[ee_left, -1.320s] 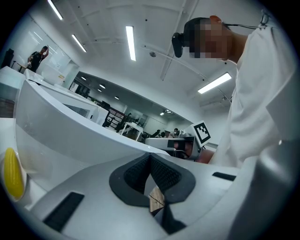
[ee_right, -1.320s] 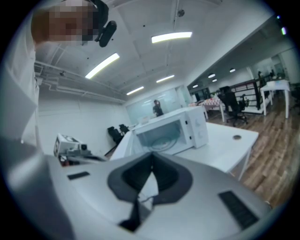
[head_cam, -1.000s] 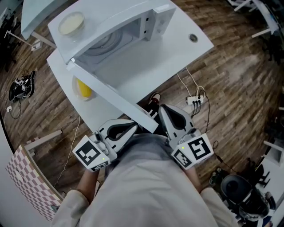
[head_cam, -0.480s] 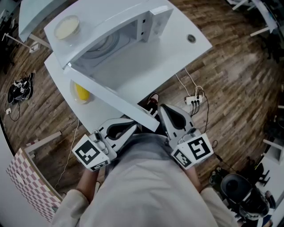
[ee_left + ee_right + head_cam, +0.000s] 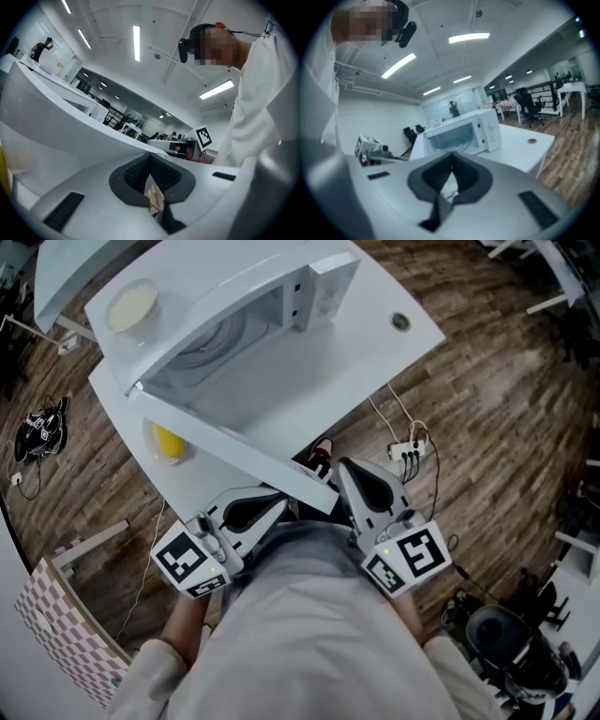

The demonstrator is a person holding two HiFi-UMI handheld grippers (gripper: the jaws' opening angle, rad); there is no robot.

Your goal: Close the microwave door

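Found microwave (image 5: 244, 282) on white table (image 5: 375, 343), toward the upper left of the head view, cavity facing the person. Recorded its door (image 5: 234, 442) wide open, swung out past the table edge, free end reaching in between the two grippers. Cannot confirm contact between door and either gripper. Noted left gripper (image 5: 279, 506) low against the person's waist, pads pressed together at the tips, holding nothing (only a sliver of floor visible behind them in the left gripper view). Noted right gripper (image 5: 347, 468) just beside it, likewise closed and empty, pointed toward the microwave in its own view. Logged pale round dish (image 5: 131, 304) on the microwave's top, yellow item (image 5: 169, 440) on the table below the door, power strip (image 5: 410, 451) on wood floor (image 5: 506, 409).
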